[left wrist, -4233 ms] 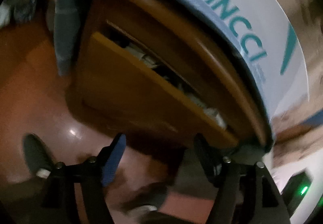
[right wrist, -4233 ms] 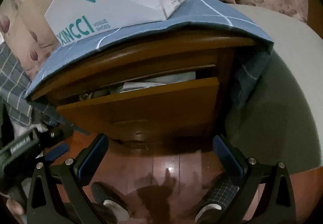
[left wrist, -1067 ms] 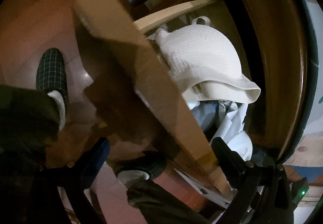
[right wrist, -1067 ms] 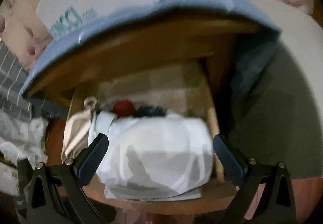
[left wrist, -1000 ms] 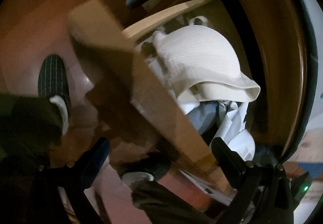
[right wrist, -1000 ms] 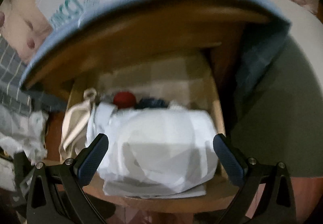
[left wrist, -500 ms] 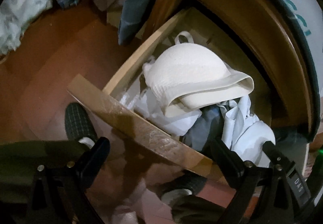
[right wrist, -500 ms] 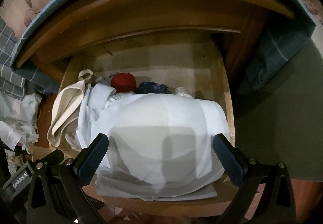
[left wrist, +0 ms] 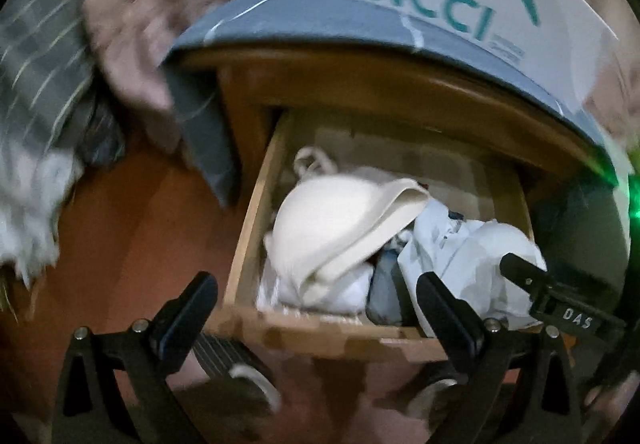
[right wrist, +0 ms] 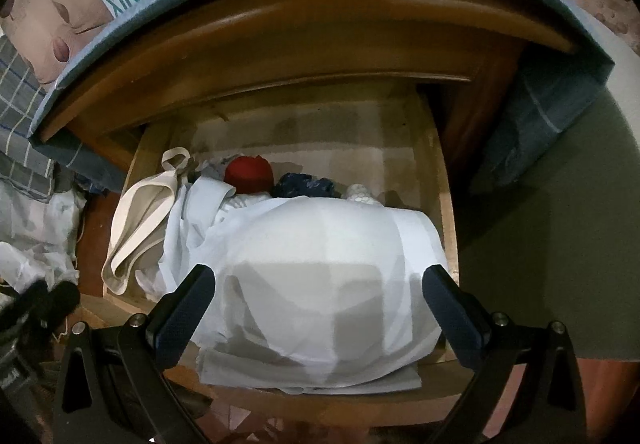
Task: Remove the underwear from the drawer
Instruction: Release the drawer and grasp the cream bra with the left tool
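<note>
1. Nightstand (right wrist: 320, 27), filling the upper half of the right wrist frame: its drawer (right wrist: 446, 203) stands pulled out, crammed with cloth.
2. White garment (right wrist: 320, 276), centre of that frame: it mounds above the drawer rim. Your right tool (right wrist: 318, 298) straddles it with fingers spread, gripping nothing.
3. Cream underwear (left wrist: 336, 228), centre of the left wrist frame, lies at the drawer's left side atop the pile. Your left tool (left wrist: 314, 304), spread and empty, hovers before the drawer front.
4. Risk: closing on this heap may pinch several layers, dragging neighbours over the rim onto the floor (left wrist: 132, 244); motion blur suggests haste.
</note>
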The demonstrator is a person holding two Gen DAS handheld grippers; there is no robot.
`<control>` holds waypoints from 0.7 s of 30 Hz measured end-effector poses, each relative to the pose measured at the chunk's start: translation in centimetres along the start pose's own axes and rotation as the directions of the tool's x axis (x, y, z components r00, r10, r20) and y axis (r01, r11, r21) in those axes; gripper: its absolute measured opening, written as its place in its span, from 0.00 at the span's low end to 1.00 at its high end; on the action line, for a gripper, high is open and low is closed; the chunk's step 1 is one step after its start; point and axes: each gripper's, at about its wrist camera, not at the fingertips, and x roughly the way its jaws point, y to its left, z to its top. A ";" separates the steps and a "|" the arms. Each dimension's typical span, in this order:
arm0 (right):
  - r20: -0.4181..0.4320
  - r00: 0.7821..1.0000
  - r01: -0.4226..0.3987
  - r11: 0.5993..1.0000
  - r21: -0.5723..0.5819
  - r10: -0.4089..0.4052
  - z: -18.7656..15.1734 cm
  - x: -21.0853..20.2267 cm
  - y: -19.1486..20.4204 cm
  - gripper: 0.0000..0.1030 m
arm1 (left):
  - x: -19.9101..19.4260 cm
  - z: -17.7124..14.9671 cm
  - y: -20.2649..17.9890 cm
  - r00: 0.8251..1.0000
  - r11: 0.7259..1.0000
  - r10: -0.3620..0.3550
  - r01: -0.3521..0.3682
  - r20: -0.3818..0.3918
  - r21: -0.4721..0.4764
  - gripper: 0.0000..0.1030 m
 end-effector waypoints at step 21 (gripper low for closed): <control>0.004 1.000 -0.015 0.999 0.033 0.015 0.1 0.0 -0.7 1.00 | 11.1 3.2 -1.4 0.975 0.958 0.048 0.017 -0.218 0.285 0.99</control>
